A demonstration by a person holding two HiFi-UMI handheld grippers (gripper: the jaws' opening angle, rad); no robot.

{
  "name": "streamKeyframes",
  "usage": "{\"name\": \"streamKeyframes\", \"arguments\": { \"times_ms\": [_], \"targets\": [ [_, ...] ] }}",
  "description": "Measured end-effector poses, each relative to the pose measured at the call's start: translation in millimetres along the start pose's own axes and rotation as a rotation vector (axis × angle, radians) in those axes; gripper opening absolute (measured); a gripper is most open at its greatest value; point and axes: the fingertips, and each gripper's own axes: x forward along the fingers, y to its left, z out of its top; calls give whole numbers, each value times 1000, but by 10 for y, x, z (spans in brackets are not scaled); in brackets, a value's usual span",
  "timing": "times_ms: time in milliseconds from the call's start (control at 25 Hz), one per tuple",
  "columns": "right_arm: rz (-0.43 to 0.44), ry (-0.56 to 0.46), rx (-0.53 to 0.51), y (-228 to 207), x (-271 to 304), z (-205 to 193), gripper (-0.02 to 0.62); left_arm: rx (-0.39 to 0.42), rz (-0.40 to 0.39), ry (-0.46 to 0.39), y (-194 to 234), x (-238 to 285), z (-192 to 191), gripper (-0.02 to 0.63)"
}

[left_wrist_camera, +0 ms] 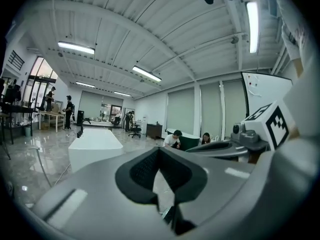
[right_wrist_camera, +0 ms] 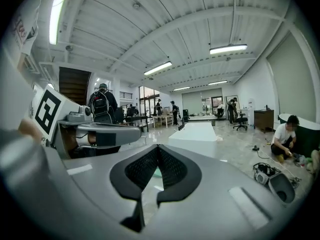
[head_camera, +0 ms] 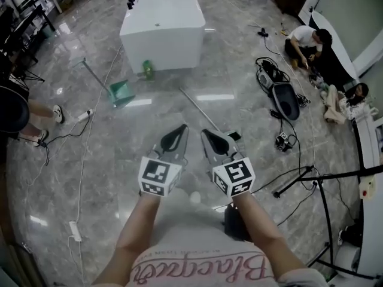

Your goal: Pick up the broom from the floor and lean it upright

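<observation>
broom (head_camera: pixel 200 108): light, stiff, slick pole; take it mid-handle | left gripper (head_camera: pixel 179 133), right gripper (head_camera: pixel 208 136): jaws together, empty

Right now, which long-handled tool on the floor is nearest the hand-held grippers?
The thin grey pole just ahead of the right hand-held gripper; the one with the green dustpan is farther off, to the left.

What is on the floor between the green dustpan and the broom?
Nothing. In the head view, only bare shiny floor lies between the green dustpan and the broom.
</observation>
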Motion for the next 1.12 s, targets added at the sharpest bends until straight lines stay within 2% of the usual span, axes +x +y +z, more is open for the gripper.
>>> {"name": "streamKeyframes", "arguments": {
  "times_ms": [120,320,800,1120],
  "targets": [
    [14,25,35,-84,122,-88,2,-9,25,4,139,71,-25,-1],
    [15,52,35,-265,426,-106,2,-48,40,3,469,351,-33,-2],
    [-58,77,30,-766,1649,111,2,-55,-66,45,1512,1273,-53,-2],
    [-78,102,43,-937,2128,78,2,-60,-118,72,1851,1645,-89,0]
  ]
}}
